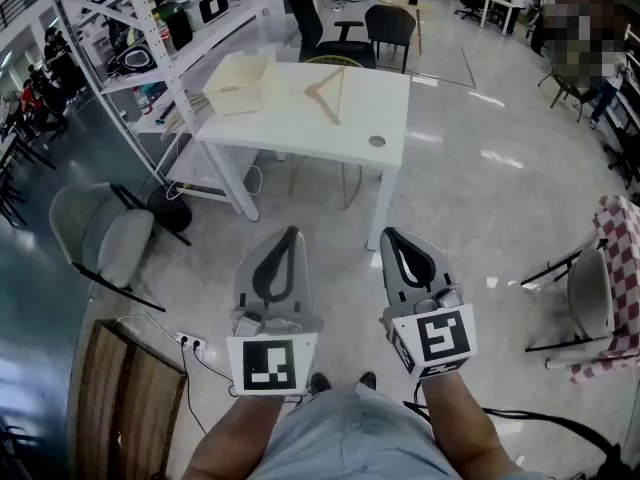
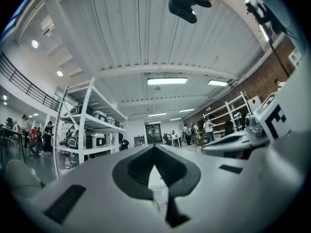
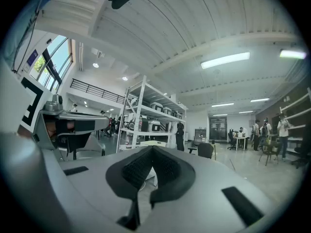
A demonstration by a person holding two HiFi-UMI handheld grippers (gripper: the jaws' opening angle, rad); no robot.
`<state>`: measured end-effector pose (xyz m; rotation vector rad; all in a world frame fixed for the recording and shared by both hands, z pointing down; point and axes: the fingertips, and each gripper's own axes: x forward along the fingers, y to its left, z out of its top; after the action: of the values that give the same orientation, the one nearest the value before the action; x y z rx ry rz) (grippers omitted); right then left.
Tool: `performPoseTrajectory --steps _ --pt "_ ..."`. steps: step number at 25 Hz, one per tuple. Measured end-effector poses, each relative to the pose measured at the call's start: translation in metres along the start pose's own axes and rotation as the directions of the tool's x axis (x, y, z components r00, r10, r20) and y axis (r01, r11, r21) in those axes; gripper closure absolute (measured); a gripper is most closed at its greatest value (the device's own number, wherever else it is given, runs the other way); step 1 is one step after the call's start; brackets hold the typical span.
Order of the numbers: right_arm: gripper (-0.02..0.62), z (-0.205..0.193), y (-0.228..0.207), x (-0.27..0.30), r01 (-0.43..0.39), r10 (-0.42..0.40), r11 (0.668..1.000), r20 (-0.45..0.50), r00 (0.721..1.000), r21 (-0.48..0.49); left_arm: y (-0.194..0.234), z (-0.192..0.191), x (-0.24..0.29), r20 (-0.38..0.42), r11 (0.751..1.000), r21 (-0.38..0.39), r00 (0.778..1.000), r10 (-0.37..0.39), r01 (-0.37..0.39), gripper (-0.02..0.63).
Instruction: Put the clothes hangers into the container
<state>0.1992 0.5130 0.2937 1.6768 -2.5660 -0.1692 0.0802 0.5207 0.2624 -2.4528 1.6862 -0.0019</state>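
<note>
- Hanger [image 1: 328, 93] of pale wood lies flat on the white table [image 1: 385, 103], near the middle of the top.
- Nothing touches the hanger; both tongs are well apart from it.
- Just beside it, on the left part of the table, stands the container [image 1: 240, 84], a cream box with an open top. The hanger is outside the box.
- Near the front right corner, a small round mark [image 1: 376, 141] shows on the table top.
- Low down and close to the person, the left gripper [image 1: 291, 236] points toward the table. Its two jaws are pressed together at the tips and hold nothing.
- Beside it, the right gripper [image 1: 391, 238] points the same way. Its jaws are also closed tight with nothing between them.
- A tall white shelf rack [image 1: 150, 28] stands left of the table, with boxes and machines on it.
- Behind the table stands a black office chair [image 1: 308, 13].
- On the shiny floor, a grey chair [image 1: 100, 233] sits at the left and a red-and-white checked chair [image 1: 622, 258] at the right.
</note>
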Motion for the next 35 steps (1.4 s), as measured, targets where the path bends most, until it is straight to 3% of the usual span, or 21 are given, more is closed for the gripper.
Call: performPoseTrajectory --steps 8,21,29,35 --pt "0.584 -0.005 -0.013 -0.009 -0.002 0.002 1.000 0.001 1.000 0.010 -0.019 0.003 0.004 0.016 1.000 0.008 1.000 -0.004 0.004 0.595" --pt "0.583 -0.029 -0.037 -0.014 -0.069 0.071 0.995 -0.022 0.997 0.078 -0.054 -0.012 0.011 -0.031 1.000 0.008 0.999 0.014 -0.014 0.594" --pt "0.583 -0.054 -0.042 0.035 -0.077 0.087 0.990 -0.080 0.993 0.118 -0.025 -0.037 0.050 -0.070 1.000 -0.006 0.997 0.013 -0.014 0.594" --pt "0.583 -0.055 -0.043 0.107 -0.073 0.082 0.992 -0.080 0.993 0.108 0.017 -0.053 0.103 -0.071 1.000 -0.025 0.997 -0.001 -0.001 0.594"
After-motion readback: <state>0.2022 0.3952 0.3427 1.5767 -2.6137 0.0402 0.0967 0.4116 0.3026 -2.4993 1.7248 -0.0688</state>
